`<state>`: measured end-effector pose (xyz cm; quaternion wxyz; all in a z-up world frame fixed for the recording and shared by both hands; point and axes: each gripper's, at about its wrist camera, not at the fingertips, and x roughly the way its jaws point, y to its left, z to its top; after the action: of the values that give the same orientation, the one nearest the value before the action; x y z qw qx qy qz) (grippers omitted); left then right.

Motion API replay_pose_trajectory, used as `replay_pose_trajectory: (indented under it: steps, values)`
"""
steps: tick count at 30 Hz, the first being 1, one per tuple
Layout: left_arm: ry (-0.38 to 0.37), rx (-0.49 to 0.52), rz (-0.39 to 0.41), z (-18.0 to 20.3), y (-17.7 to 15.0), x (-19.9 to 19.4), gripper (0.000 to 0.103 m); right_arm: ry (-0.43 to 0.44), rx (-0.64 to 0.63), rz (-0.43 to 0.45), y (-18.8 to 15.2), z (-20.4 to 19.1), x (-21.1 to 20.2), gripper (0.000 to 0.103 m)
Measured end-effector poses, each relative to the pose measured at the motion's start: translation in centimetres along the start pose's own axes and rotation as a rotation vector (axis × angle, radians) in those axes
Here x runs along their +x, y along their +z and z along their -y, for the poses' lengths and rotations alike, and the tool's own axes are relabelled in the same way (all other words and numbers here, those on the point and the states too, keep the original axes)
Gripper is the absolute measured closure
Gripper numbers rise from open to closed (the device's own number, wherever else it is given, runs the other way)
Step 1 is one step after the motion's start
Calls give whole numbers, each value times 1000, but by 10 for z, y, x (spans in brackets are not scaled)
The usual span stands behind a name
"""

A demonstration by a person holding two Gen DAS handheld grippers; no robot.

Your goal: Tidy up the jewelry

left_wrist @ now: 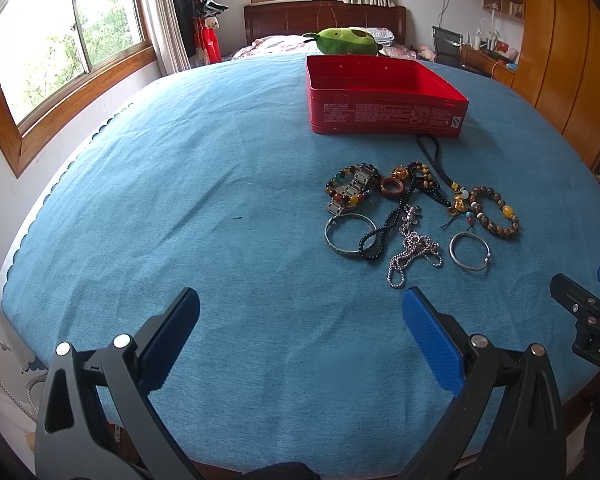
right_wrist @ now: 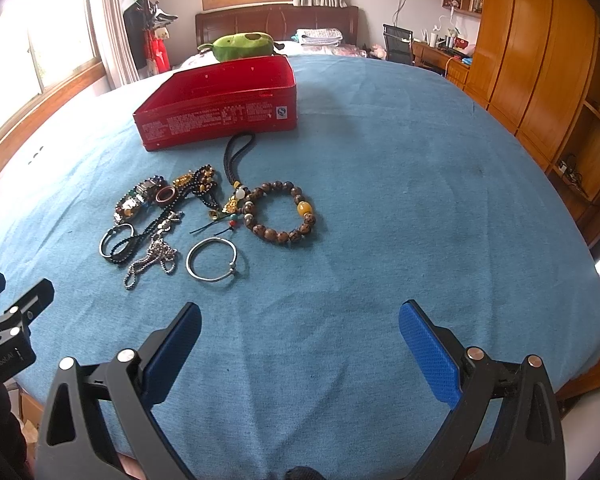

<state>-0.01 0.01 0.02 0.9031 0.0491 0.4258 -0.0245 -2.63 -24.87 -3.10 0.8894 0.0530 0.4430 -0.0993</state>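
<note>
Left gripper (left_wrist: 300,336): fingers spread wide, holding nothing, low over the blue cloth (left_wrist: 180,200).
Right gripper (right_wrist: 300,344): fingers spread wide, holding nothing; jewelry lies ahead to its left.
Jewelry: clustered mid-table, just before the red tin (left_wrist: 384,96).
Red tin: lid off, black cord loop (right_wrist: 236,156) reaching its front wall.
Brown bead bracelet (right_wrist: 280,212): right end of cluster.
Silver bangle (right_wrist: 214,260): nearest the grippers, beside the ball chain (right_wrist: 152,260).

The jewelry pile (left_wrist: 416,216) lies on the cloth (left_wrist: 220,200), just before the tin (left_wrist: 384,96). A plush toy (left_wrist: 346,42) sits behind the tin.
</note>
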Motion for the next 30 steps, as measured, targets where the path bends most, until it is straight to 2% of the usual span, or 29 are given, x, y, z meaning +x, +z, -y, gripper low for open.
replay_pose_trajectory:
  steps: [15,26,30]
  values:
    - [0,0,0,0,0,0,3,13,-1,3,1,-3,1,4]
    - [2,-7,-8,-5,4,4,3,102,-5,7,8,-2,5,4]
    - [-26,-56,-26,-20,6,13,3,138,-6,-11,17,7,15,4]
